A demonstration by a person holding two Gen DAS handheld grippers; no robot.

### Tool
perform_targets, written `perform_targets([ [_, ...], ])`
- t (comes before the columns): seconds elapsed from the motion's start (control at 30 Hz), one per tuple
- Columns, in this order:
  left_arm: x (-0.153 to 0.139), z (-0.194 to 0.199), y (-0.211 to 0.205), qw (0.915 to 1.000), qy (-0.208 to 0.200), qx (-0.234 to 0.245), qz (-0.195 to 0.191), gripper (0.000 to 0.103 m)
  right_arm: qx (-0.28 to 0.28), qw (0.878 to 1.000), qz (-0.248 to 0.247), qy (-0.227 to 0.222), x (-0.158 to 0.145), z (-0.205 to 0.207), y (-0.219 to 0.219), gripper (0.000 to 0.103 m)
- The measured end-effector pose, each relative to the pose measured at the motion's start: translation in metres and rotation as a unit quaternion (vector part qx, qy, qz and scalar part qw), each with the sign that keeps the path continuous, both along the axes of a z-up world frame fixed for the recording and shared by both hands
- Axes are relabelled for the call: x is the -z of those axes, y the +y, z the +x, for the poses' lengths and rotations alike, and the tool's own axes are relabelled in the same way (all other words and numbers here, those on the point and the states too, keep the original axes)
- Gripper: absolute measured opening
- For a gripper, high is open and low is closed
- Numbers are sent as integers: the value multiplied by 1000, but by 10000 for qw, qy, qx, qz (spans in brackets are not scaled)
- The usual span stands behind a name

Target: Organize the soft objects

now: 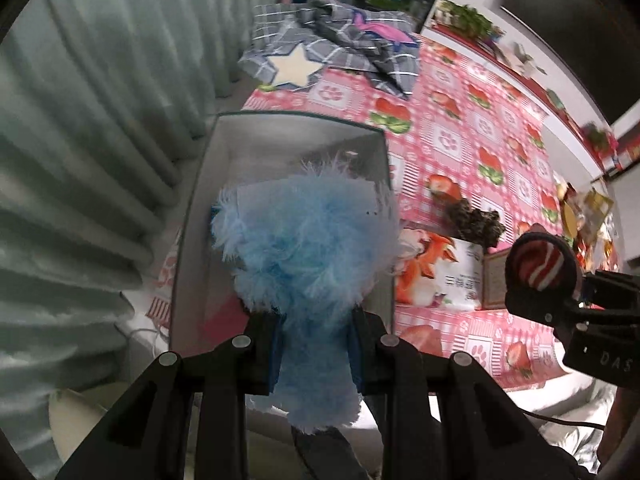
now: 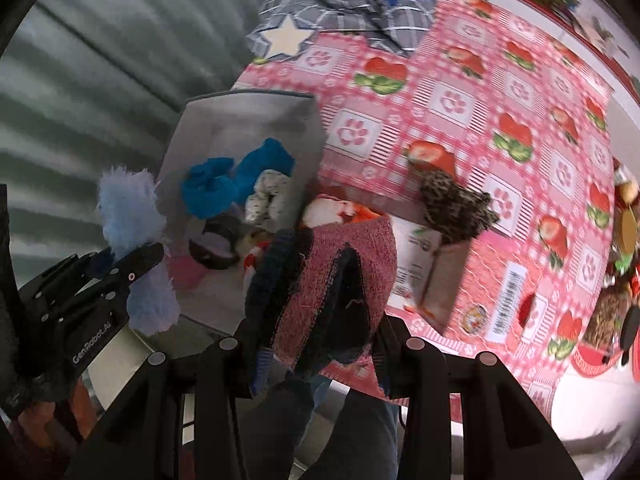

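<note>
My left gripper (image 1: 316,344) is clamped on a fluffy blue plush (image 1: 308,240) over the grey box (image 1: 184,240); my right gripper (image 2: 320,344) pinches a red-and-navy knit piece (image 2: 336,280) beside it. Both look light and limp, best held mid-body. The box already holds blue fabric (image 2: 236,180) and a speckled bundle (image 2: 268,196).

Both grippers (image 1: 316,344) (image 2: 316,344) clamped, angled downward
</note>
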State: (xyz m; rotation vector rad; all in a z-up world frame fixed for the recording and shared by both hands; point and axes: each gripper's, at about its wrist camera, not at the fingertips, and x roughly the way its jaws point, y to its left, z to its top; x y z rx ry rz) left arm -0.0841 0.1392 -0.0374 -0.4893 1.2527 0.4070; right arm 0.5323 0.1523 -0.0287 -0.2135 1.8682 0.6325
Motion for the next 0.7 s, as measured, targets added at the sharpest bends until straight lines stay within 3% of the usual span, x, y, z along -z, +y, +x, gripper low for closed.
perform_targets([
  [0.3, 10, -14, 21, 9993, 122, -348, -31, 30, -413, 9990, 143, 85, 5, -5, 33, 42],
  [0.7, 8, 1, 44, 9992, 106, -359, 123, 30, -641, 9975, 302, 3, 10, 6, 68, 42],
])
